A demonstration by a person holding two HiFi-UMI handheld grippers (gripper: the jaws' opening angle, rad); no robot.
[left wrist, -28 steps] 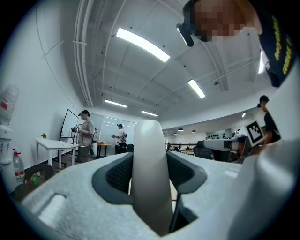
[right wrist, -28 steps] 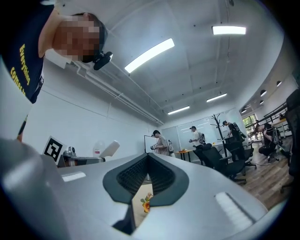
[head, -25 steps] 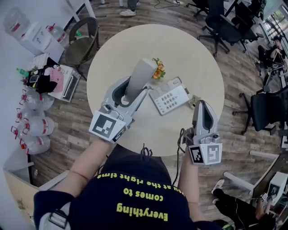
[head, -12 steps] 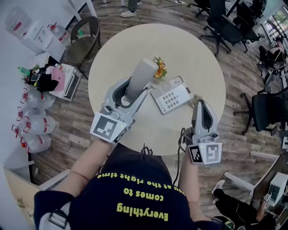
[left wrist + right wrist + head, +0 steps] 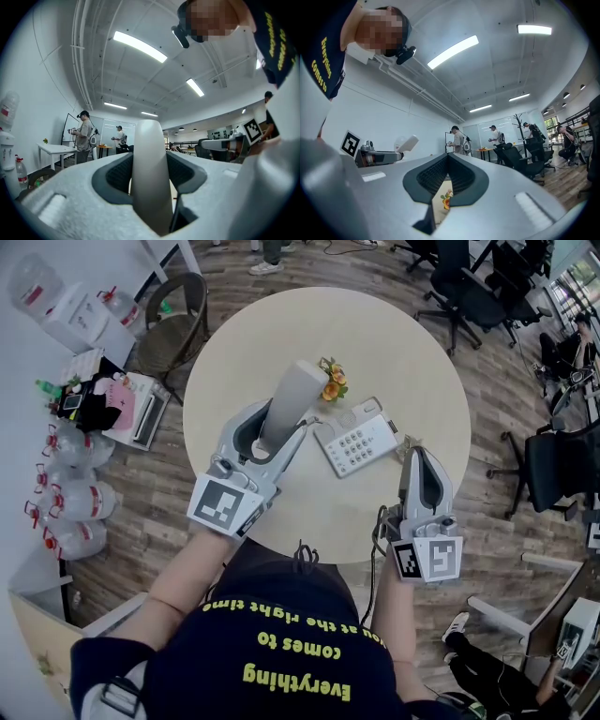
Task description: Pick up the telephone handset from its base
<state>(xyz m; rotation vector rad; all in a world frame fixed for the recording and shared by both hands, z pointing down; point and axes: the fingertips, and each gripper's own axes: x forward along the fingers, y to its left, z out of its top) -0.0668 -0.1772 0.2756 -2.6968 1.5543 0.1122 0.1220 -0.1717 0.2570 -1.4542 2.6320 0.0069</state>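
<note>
The pale grey telephone handset (image 5: pixel 298 390) is off its base, slanting up over the left half of the round table (image 5: pixel 394 343). My left gripper (image 5: pixel 281 432) is shut on its lower part. In the left gripper view the handset (image 5: pixel 147 140) stands upright between the dark pads (image 5: pixel 117 173). The white base (image 5: pixel 356 442) with its keypad lies on the table to the right, a thin cord (image 5: pixel 314 423) leading to it. My right gripper (image 5: pixel 419 457) hovers by the table's near right edge, shut and empty; in its own view the right gripper (image 5: pixel 447 161) has its jaws together.
A small bunch of orange flowers (image 5: pixel 330 382) stands just behind the base. A brown chair (image 5: pixel 173 320) is at the table's far left, black office chairs (image 5: pixel 459 287) at the far right. Water bottles (image 5: pixel 66 512) and a box of clutter (image 5: pixel 103 404) lie on the floor left.
</note>
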